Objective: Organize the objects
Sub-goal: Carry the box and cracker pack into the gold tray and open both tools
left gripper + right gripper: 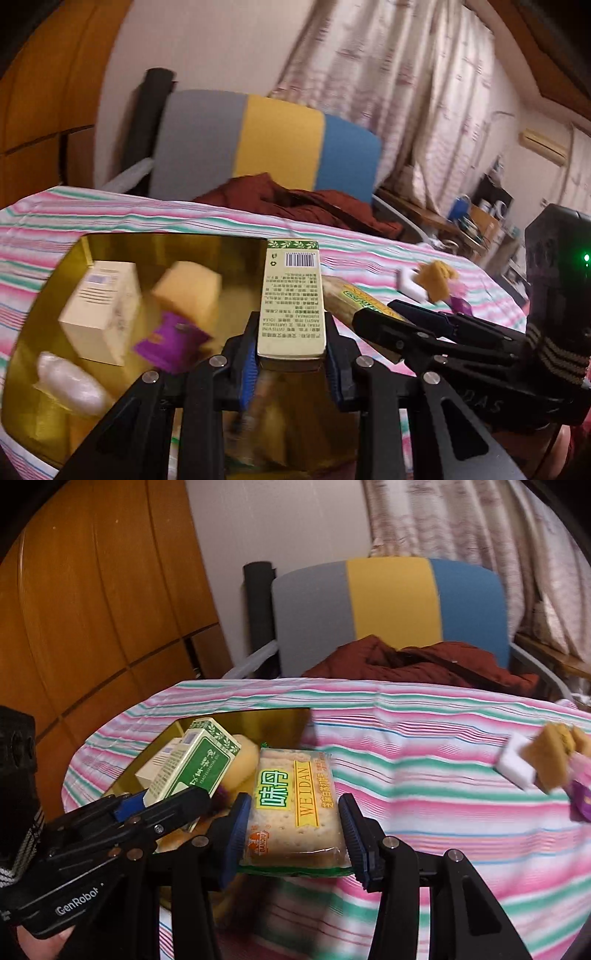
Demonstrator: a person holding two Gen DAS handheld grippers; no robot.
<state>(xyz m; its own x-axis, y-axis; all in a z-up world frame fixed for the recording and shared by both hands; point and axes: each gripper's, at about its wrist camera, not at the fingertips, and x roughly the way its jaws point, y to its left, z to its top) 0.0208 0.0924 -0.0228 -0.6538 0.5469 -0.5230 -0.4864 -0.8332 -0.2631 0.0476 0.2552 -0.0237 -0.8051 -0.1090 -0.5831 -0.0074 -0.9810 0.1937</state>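
My left gripper point(291, 363) is shut on a green-and-cream carton point(291, 295), held over a gold tray point(48, 325); the same carton point(192, 764) shows from the right wrist. The tray holds a cream box point(101, 314), a yellow sponge point(188, 291), a purple packet point(170, 338) and a clear wrapped item point(70, 384). My right gripper point(291, 834) is shut on a cracker packet point(291, 805), just right of the tray point(266, 720). The right gripper point(376, 317) shows beside the left one, and the left gripper point(162, 805) in the right wrist view.
A striped pink, green and white cloth point(424, 775) covers the table. Loose items lie at its right: a white block point(513, 764), brown sponges point(554, 760) and a purple packet point(581, 801). A chair point(388, 609) with a dark red jacket point(424, 661) stands behind.
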